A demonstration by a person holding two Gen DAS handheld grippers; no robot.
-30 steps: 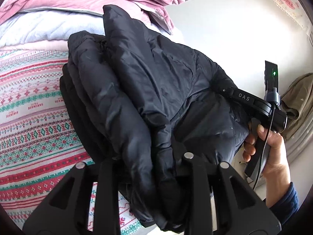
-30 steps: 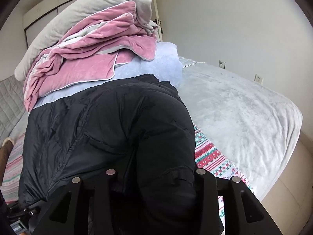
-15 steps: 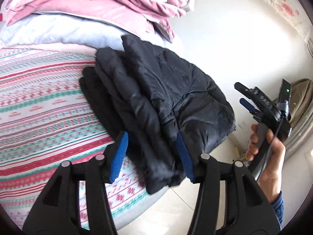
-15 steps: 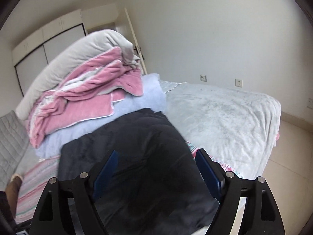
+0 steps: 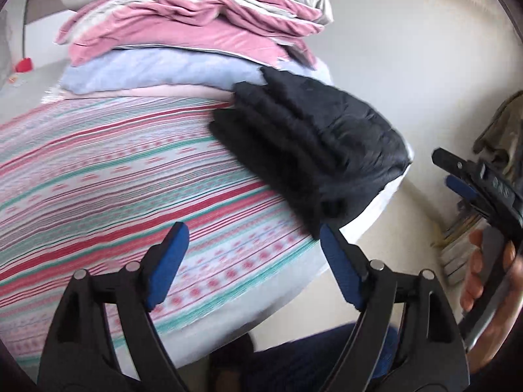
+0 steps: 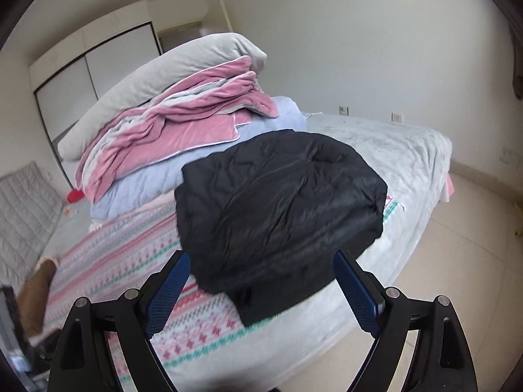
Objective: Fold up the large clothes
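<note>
While both tongs hang spread apart with nothing between their blue pads, a black puffer jacket [image 5: 313, 150] lies folded into a thick bundle on the bed.

From the left wrist camera, the striped bedspread [image 5: 114, 179], in red, teal and white bands, fills the left and centre of the frame. Above it, at upper centre, sits a stack of bedding [image 5: 196, 32]: pale blue quilt at the bottom, pink blanket over it, grey pillow on top. The left tongs [image 5: 251, 258] occupy the lower middle, released and clear of the cloth. Right of centre, the jacket rests near the bed's corner, its far end touching the blue quilt. At the far right edge, the right hand [image 5: 487, 281] holds the other tool.

From the right wrist camera, a brown object, too blurred to name, lies at lower left, and the bedding pile is at upper left. The jacket fills the centre, with one lower edge hanging slightly over the bed's side. The right tongs [image 6: 261, 290] sit below it, released. A grey sheet [image 6: 392, 150] extends to the right.

This jacket looks folded and set down; only tidying the overhanging edge seems left.
</note>
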